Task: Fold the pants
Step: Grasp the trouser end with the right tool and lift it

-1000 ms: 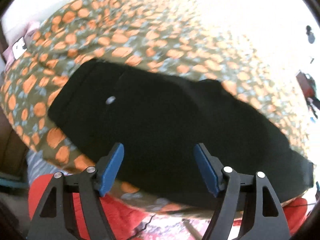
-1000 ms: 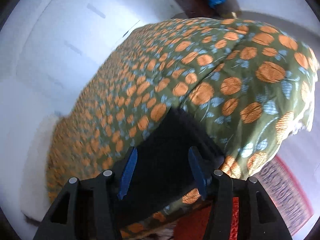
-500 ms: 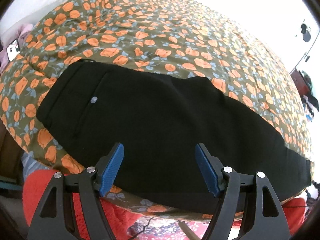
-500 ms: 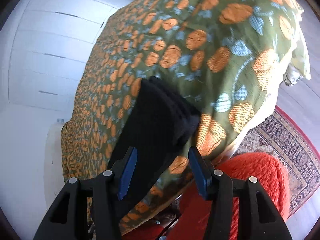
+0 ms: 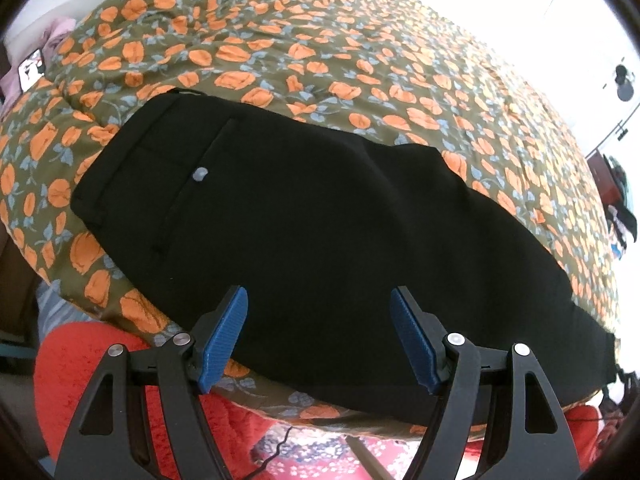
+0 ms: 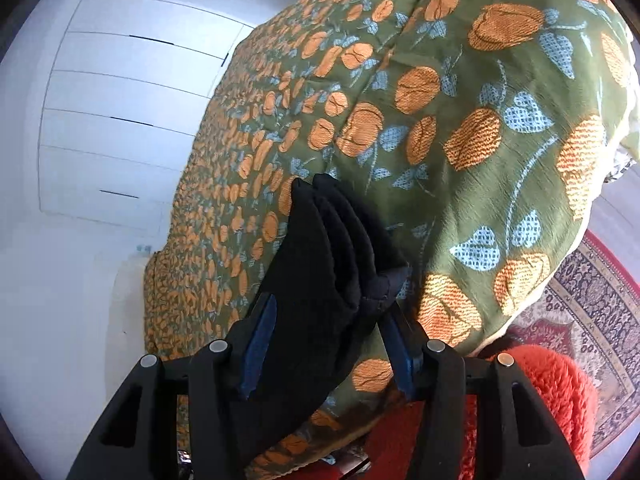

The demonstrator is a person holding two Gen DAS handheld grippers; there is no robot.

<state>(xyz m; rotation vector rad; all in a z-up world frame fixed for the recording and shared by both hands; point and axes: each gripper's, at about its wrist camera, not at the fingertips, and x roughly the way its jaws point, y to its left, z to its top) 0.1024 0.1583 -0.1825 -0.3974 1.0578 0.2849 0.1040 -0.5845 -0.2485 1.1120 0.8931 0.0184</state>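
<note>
Black pants [image 5: 320, 208] lie flat across a floral bed cover [image 5: 320, 40], waistband at the left, with a grey button [image 5: 200, 174] on the back pocket. My left gripper [image 5: 320, 336] hovers open over the pants' near edge, nothing between its blue pads. In the right wrist view the stacked leg hems of the pants [image 6: 332, 248] lie at the bed's corner. My right gripper [image 6: 328, 344] straddles that end. The cloth sits between its fingers and hides part of the left pad [image 6: 260, 340]. The jaws stand half apart and show no squeeze on the cloth.
The bed cover [image 6: 480, 120] drops off close below both grippers. A red shaggy rug [image 5: 80, 360] lies on the floor by the bed, and a patterned carpet [image 6: 592, 300] lies farther right. White wardrobe doors [image 6: 120, 120] stand beyond the bed. Pink cloth [image 5: 60, 28] lies at the far left.
The right gripper has sunk and rolled toward the bed corner, and the pants' hem end now lies between its fingers. The left gripper has hardly moved.
</note>
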